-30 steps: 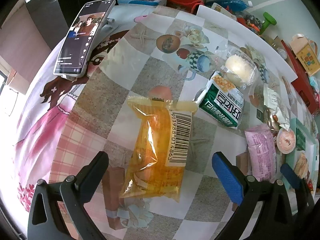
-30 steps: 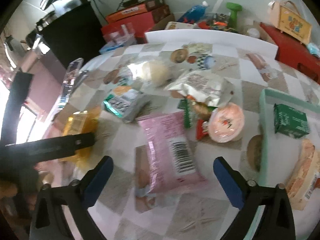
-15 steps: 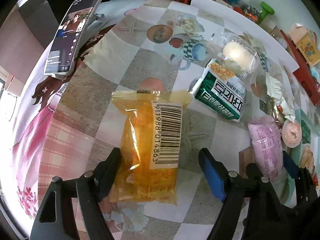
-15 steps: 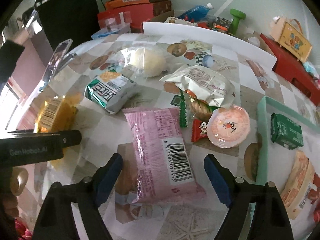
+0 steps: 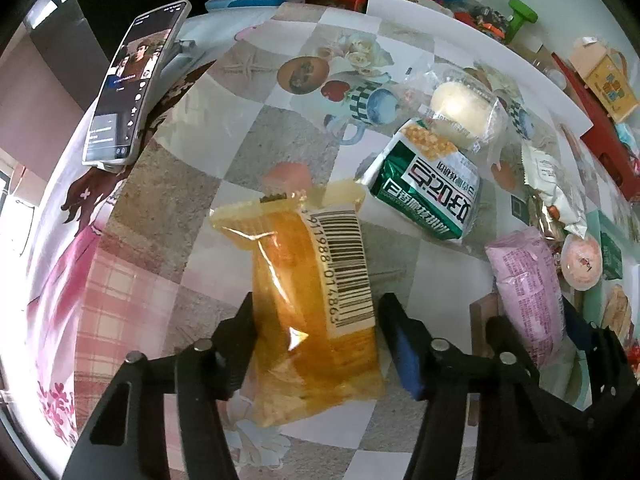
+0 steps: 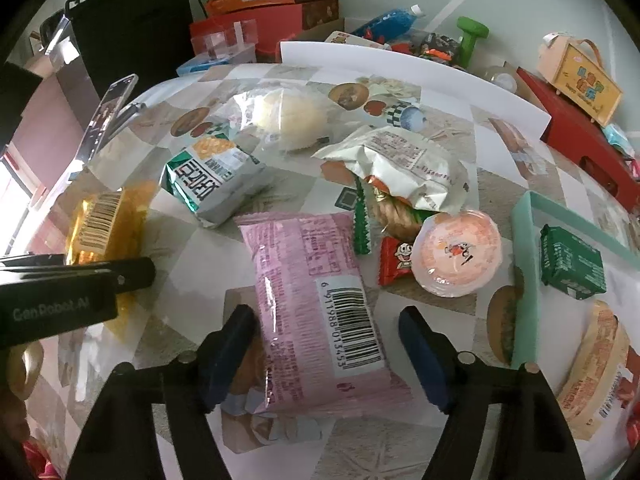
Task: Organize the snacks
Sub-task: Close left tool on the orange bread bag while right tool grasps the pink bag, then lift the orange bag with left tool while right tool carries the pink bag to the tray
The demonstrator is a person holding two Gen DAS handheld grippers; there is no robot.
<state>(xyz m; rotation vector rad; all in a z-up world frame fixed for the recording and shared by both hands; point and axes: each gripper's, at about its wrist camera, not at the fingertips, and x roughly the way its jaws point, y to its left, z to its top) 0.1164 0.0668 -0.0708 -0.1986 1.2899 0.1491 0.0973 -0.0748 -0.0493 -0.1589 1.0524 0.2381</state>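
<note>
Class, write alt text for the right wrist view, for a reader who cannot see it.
The right claw straddles a pink packet lying on a patterned table, open, not yet gripping. Other snacks lie beyond it; a green tray at right holds a green packet.

The orange snack packet (image 5: 316, 304) is glossy clear plastic film, as is the pink packet (image 6: 316, 304) (its finish crinkled). The worktop (image 5: 256, 128) cover looks like smooth printed oilcloth, perhaps vinyl.
</note>
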